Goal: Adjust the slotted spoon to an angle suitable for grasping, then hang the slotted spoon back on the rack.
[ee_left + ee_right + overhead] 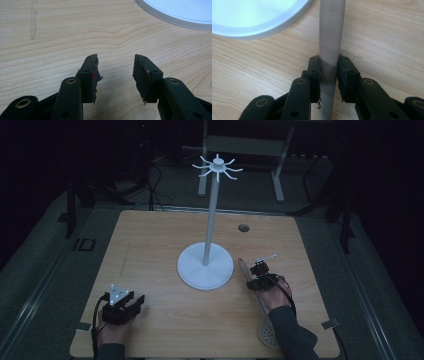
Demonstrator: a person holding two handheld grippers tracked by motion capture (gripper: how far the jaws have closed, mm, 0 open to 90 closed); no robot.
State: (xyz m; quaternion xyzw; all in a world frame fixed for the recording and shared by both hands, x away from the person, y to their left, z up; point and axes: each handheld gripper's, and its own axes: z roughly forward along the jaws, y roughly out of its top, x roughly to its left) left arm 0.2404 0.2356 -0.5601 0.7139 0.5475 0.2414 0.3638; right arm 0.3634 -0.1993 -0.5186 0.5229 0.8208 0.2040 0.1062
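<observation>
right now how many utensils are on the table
1: a skimmer spoon lying at the right front of the table, beside the white stand's base. Its handle sits between the right gripper jaws. The forearm hides part of it.

Skimmer spoon (262, 312) — grey handle, perforated round head — lies flat on the table, just right of the stand's base.

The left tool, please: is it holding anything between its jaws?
No, the left tool stands open with only the bare wooden table between its jaws.
</observation>
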